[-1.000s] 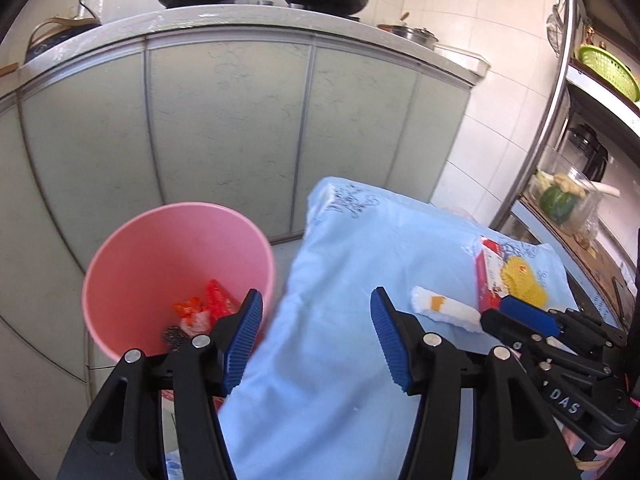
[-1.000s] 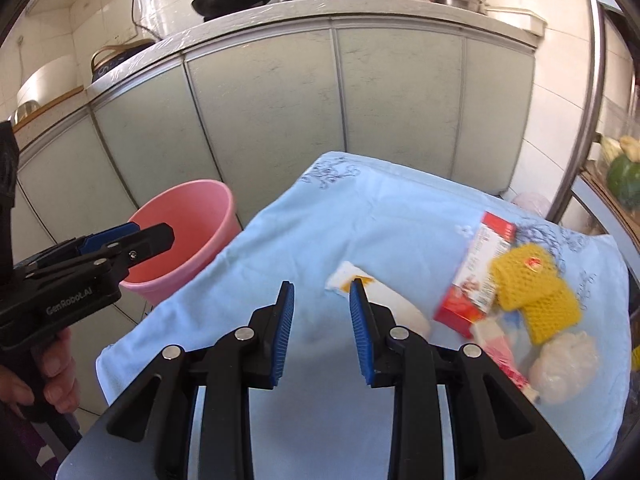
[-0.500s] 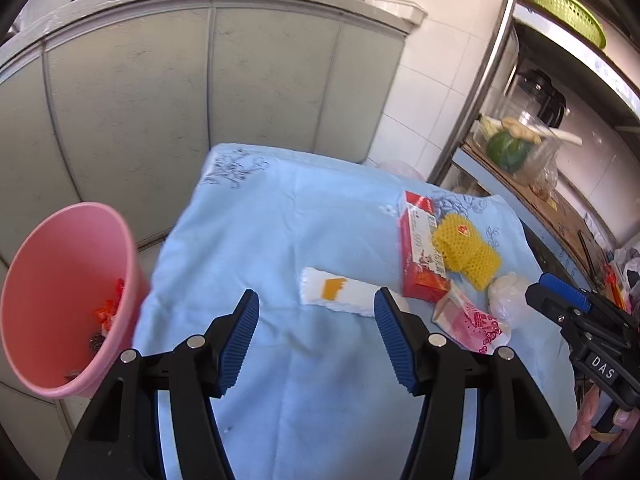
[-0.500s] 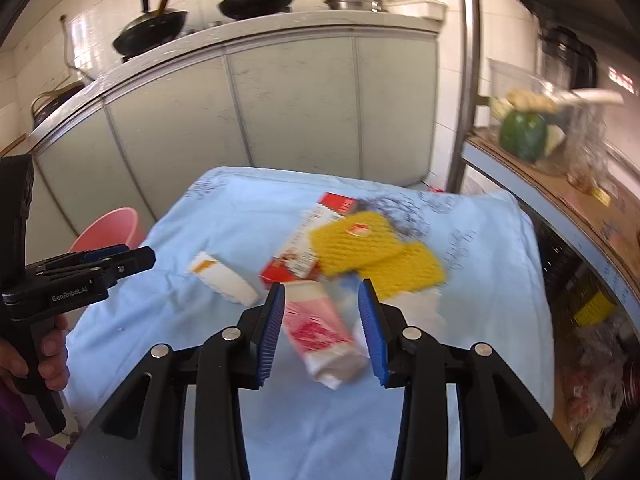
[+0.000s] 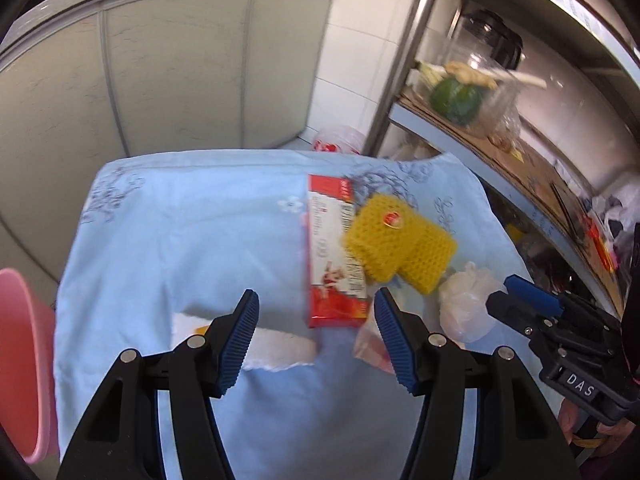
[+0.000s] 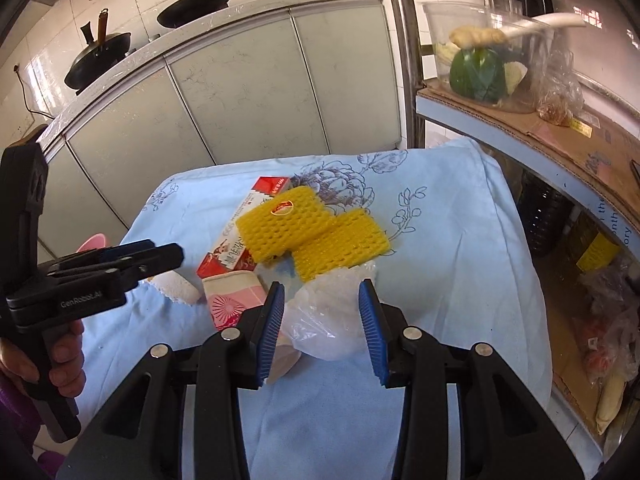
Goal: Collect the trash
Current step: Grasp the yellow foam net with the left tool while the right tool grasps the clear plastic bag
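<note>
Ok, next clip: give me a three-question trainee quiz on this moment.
1. True or false: the right gripper is shut on the yellow foam net.
2. Which item lies between the right gripper's open jaws: A) red box, B) clear plastic bag, C) pink bin?
3. Fill in: the left gripper is ___, with nothing held.

Key: 1 false, the net lies free on the blue cloth. 2 B. 3 open.
</note>
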A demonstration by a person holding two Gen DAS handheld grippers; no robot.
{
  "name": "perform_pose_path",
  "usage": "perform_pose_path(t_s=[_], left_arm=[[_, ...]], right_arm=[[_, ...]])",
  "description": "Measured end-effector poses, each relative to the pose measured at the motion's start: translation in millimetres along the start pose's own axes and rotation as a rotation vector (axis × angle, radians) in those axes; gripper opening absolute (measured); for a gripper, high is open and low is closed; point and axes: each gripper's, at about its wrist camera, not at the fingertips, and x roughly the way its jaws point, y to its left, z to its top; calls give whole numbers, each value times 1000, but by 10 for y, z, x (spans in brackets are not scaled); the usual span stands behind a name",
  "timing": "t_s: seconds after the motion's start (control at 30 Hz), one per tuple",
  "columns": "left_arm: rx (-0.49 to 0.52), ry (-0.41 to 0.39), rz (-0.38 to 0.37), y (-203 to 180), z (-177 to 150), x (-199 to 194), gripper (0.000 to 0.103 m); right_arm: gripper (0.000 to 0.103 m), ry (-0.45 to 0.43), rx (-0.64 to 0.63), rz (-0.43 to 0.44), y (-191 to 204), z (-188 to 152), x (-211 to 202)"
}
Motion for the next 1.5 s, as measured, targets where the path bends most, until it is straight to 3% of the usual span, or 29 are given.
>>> perform_pose_path(t_s=[0.17,0.4,0.6,0.7,0.77,0.8,0.83,0.93,1.17,1.5], left_arm=[[39,33,-12,-135,95,156,59],[158,2,-66,-391,280,201,59],[215,23,-39,-504,358,495,57],[232,29,-13,-519,351,600,48],[238,23,-6,-527,335,616,33],[239,26,-10,-525,327,616,16],[230,41,-27,-513,319,622,9],[205,36,-45,-496,284,564,8],[179,-22,-62,-466,209,211,7],[134,-114,-39,-390,16,-384,7]], right_arm=[[45,20,18,16,-34,-11,81],[45,45,34,8,-65,-99,185],[45,41,35,2,-77,-126,212],[45,43,30,5,-76,-150,220],[45,43,27,6,-73,-166,220],[45,42,25,6,-72,-174,218],[45,42,25,7,-72,-178,218],[45,38,35,18,-97,-193,207],[31,7,50,33,-111,-208,102],[28,-74,28,38,-9,-207,-258]])
